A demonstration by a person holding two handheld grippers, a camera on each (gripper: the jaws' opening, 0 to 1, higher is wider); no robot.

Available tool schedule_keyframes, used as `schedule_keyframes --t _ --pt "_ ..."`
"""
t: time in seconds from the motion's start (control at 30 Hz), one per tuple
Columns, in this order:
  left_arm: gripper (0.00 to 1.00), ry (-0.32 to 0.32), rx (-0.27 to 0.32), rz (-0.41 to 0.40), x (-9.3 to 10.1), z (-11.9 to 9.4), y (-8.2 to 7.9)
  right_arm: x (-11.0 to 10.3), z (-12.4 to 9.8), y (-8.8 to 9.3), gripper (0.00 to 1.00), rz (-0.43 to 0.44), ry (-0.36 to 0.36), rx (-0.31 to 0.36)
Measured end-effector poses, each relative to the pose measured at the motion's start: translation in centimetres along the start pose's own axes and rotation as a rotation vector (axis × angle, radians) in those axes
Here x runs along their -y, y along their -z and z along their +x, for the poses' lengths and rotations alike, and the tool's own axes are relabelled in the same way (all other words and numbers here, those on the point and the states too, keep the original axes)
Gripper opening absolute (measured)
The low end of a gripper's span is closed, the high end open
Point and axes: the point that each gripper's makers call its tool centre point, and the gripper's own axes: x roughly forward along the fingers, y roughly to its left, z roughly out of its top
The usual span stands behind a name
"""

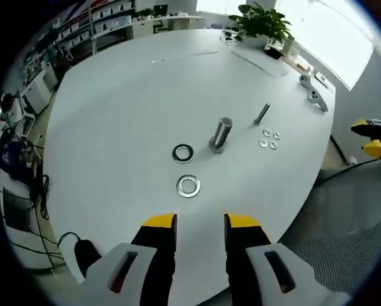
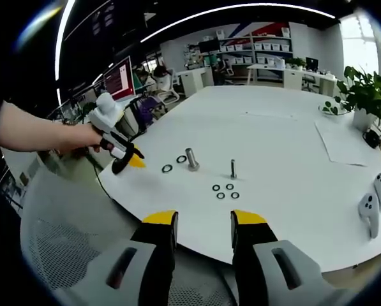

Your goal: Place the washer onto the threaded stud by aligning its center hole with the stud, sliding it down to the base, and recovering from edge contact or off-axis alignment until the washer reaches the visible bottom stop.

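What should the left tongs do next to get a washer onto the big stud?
Probably ease the left tongs forward and down onto the nearer silver washer. They are open with nothing between them, and that washer lies flat on the white table just ahead, apart from the dark washer and the upright threaded stud. No washer is on the stud yet.

2 large washers (image 1: 183,153), 4 small washers (image 1: 269,139), 1 threaded stud (image 1: 221,134), 1 thin bolt (image 1: 261,113).
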Motion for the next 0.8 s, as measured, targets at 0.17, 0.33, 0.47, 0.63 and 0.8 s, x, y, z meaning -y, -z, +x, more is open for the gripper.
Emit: schedule_keyframes --t 0.17,0.33,0.47,0.63,0.8 --pt "0.29 0.002 -0.038 0.016 -0.2 1.6 -0.7 0.0 0.0 0.0 0.35 0.001 0.001 -0.001" --pt "0.31 0.007 -0.1 0.017 -0.4 3.1 -0.5 0.0 0.1 0.1 0.35 -0.001 -0.002 -0.004" --pt "0.31 -0.002 -0.133 0.036 -0.5 3.9 -0.3 0.0 0.0 0.1 0.35 0.001 0.0 -0.003" --pt "0.31 -0.002 -0.163 0.031 -0.2 4.5 -0.4 0.1 0.0 0.1 0.35 0.001 0.002 -0.002" --pt "0.3 -0.017 -0.188 0.028 -0.5 5.3 -0.3 0.0 0.0 0.1 0.35 -0.001 0.0 -0.005"
